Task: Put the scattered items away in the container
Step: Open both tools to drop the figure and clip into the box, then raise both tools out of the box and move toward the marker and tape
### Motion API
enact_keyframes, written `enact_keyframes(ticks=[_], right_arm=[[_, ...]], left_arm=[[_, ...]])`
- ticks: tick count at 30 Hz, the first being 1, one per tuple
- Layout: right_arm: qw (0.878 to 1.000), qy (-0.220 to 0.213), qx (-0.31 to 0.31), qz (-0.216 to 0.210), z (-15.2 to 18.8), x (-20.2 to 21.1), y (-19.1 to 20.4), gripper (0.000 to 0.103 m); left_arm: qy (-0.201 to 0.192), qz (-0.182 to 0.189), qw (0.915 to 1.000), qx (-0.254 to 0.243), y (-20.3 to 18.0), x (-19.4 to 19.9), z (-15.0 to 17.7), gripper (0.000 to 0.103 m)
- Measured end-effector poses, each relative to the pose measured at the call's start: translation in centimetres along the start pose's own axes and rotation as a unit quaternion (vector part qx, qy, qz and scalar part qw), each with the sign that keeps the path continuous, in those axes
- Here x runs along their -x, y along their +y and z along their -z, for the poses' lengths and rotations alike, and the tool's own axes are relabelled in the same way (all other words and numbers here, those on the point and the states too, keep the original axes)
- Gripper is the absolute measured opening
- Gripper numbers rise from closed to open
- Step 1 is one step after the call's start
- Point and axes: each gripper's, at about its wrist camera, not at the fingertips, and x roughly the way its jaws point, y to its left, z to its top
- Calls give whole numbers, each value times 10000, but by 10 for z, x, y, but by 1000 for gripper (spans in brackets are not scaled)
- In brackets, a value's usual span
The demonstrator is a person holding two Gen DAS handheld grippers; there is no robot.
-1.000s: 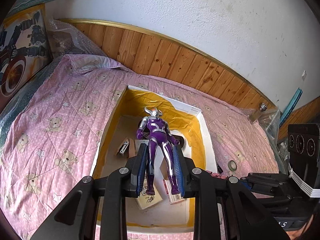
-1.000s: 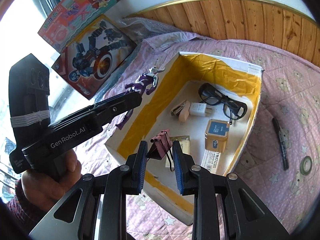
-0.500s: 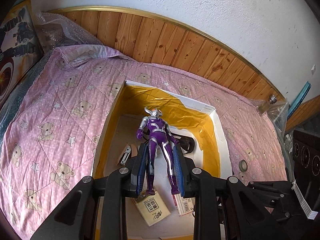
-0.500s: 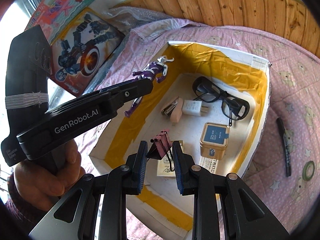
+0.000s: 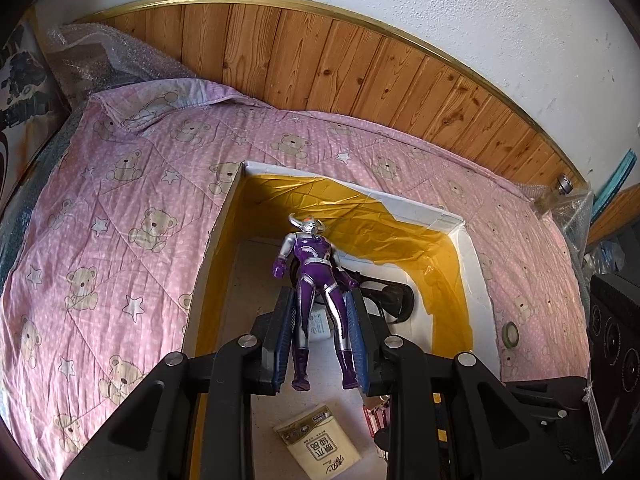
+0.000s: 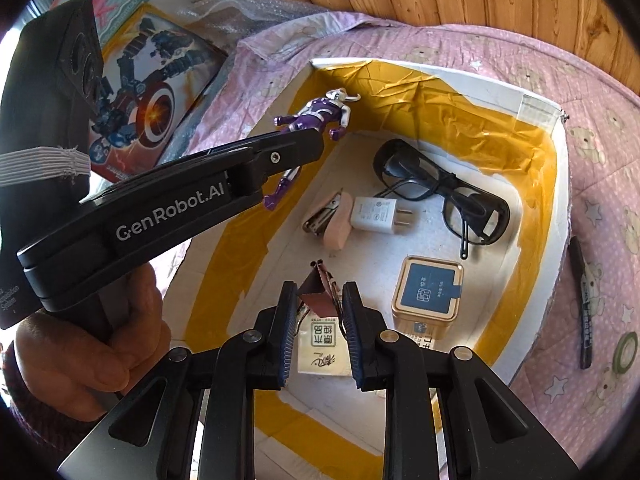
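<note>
Left tongs (image 5: 320, 336) pinch the stiff, light toy figure (image 5: 316, 276) by its legs; right tongs (image 6: 320, 320) grip a springy clip (image 6: 318, 294), both over the box (image 6: 560, 168).

The box (image 6: 560, 168) lies on the quilt (image 6: 600, 80). In it: glasses (image 6: 440, 188) toward the back, charger (image 6: 374, 214) just right of the stapler (image 6: 328, 220), tin (image 6: 428, 296) before the glasses, packet (image 6: 322, 344) left of the tin. Right of the box, on the quilt, lie a pen (image 6: 582, 300) and tape (image 6: 626, 350)

pink quilted bed (image 5: 132, 216), box (image 6: 560, 184), marker (image 6: 582, 300), tape roll (image 6: 625, 351)
</note>
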Motion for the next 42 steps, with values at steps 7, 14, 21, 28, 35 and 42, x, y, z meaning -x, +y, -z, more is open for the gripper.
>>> enact_keyframes(ticks=[7,14,21,28,35,42], right_arm=[[9998,143,-124,91,-3,-14,-9,36],[9992,168,-366,-13,3,-11,-20,36],[9989,138,-400,-176,7,-3,-20,37],[9984,68,-434,-350,15,8,-20,37],[9971,-82,-514,-560,28,23,-22,38],[9956,-199,-545,-742,46,38,-19,38]], left_arm=[[96,-349,9989,313,21,-27,1,42],[126,-205,9982,548,29,-21,0,44],[121,-148,9972,723,31,-14,0,45],[176,-106,9981,576,15,-8,5,45],[128,-138,9989,430,1,6,17,45],[44,-255,9994,242,-15,22,34,45]])
